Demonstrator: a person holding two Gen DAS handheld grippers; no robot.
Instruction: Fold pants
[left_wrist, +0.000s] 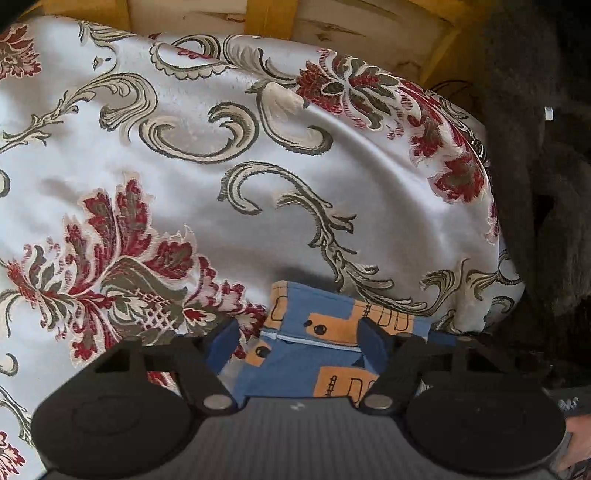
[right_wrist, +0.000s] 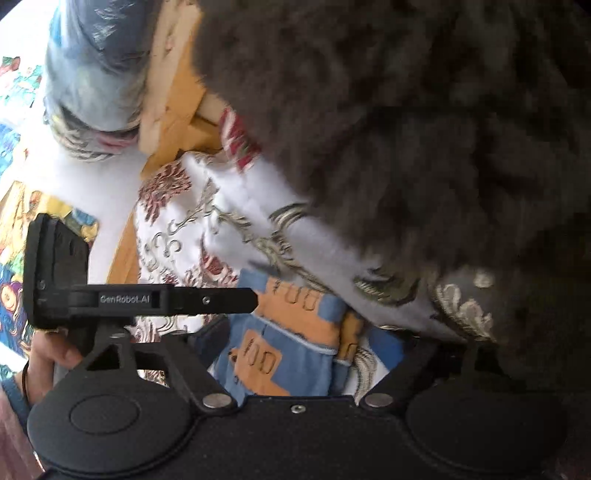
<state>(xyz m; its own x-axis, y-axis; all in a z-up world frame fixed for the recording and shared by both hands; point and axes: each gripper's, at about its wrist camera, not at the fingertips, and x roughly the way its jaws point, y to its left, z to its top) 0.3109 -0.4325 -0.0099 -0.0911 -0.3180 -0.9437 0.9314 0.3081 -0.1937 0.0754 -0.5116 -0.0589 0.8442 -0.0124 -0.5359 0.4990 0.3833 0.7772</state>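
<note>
The pants (left_wrist: 314, 347) are blue with orange patches and a pale zip line. In the left wrist view they lie on the floral cloth, right under my left gripper (left_wrist: 300, 332). Its fingers stand apart with the fabric between them, and one pants corner reaches past the tips. In the right wrist view the same pants (right_wrist: 280, 350) lie bunched between the widely spread fingers of my right gripper (right_wrist: 310, 343). The left gripper (right_wrist: 255, 295), held by a hand (right_wrist: 55, 354), comes in from the left with its tip at the pants' edge.
A white satin cloth (left_wrist: 229, 177) with red flowers and olive scrolls covers the surface. A dark fuzzy blanket (right_wrist: 424, 129) hangs over its right edge, close to both grippers. Yellow-and-cream wood (left_wrist: 362, 26) shows beyond the far edge.
</note>
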